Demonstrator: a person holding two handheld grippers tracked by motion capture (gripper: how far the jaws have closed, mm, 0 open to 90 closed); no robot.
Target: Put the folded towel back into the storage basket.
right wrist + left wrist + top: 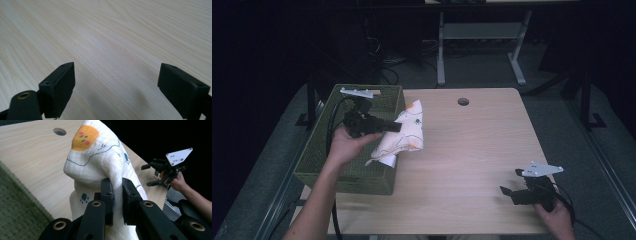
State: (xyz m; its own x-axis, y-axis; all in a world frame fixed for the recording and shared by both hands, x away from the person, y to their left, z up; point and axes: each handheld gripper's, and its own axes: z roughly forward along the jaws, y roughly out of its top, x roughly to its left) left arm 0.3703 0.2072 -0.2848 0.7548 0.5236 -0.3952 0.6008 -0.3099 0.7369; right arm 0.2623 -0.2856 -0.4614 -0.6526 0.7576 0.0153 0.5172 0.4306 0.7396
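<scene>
A white cloth (404,134) printed with orange blobs and blue paw marks hangs over the table's left part, beside the green basket. My left gripper (398,127) is shut on it, held above the basket's right edge. In the left gripper view the two black jaws pinch a fold of the cloth (100,162) at my left gripper (117,195). My right gripper (510,183) stands open low over the table near its front right corner, with nothing between its jaws. Bare wood lies ahead of my right gripper (116,77) in its own view. The same gripper (151,175) appears far off in the left gripper view.
A green mesh basket (324,150) sits on the table's left edge. A round cable hole (463,101) is at the table's far middle. The light wooden table (472,150) ends close behind the right gripper. Desk legs and cables stand on the floor beyond.
</scene>
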